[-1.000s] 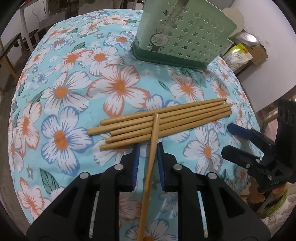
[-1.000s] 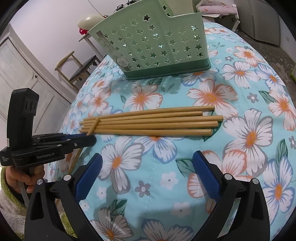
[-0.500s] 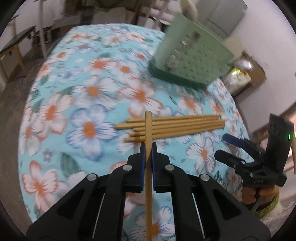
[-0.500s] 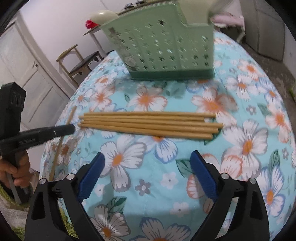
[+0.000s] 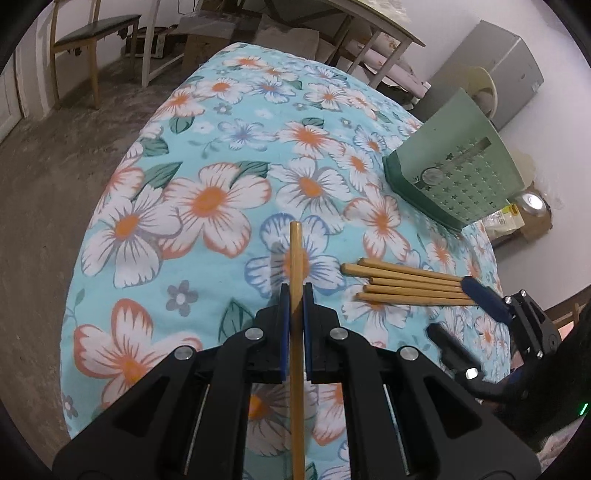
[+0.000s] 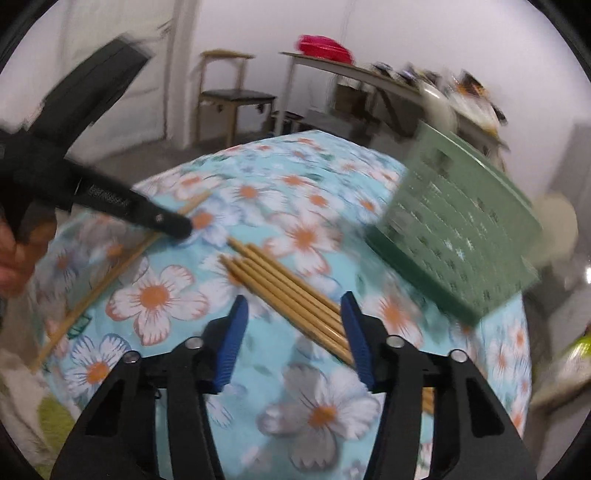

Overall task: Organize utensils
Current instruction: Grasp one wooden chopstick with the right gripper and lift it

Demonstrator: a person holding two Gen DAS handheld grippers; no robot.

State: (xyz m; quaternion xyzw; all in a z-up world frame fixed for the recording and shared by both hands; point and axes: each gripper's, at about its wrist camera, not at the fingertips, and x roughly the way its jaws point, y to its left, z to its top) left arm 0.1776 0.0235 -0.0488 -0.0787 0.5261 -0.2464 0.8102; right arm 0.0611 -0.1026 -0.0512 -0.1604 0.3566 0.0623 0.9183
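Note:
My left gripper (image 5: 294, 295) is shut on one wooden chopstick (image 5: 296, 266) and holds it lifted over the floral tablecloth (image 5: 207, 199), left of the pile. Several wooden chopsticks (image 5: 402, 282) lie side by side on the cloth. My right gripper (image 6: 293, 314) is open, its fingers on either side of the near end of this pile (image 6: 280, 284); it also shows in the left wrist view (image 5: 461, 306). The green perforated utensil basket (image 5: 454, 173) stands at the far right of the table, also visible in the right wrist view (image 6: 450, 225). The held chopstick (image 6: 110, 273) and left gripper (image 6: 177, 225) show there, blurred.
The round table drops off on all sides. Wooden chairs (image 5: 92, 40) and a second table (image 5: 354, 22) stand behind it. A cardboard box with a bag (image 5: 524, 218) sits past the basket. A chair (image 6: 229, 99) stands by the wall.
My left gripper closed on the chopstick, lifted it off the pile and swung left. My right gripper moved in over the pile's end and narrowed its opening.

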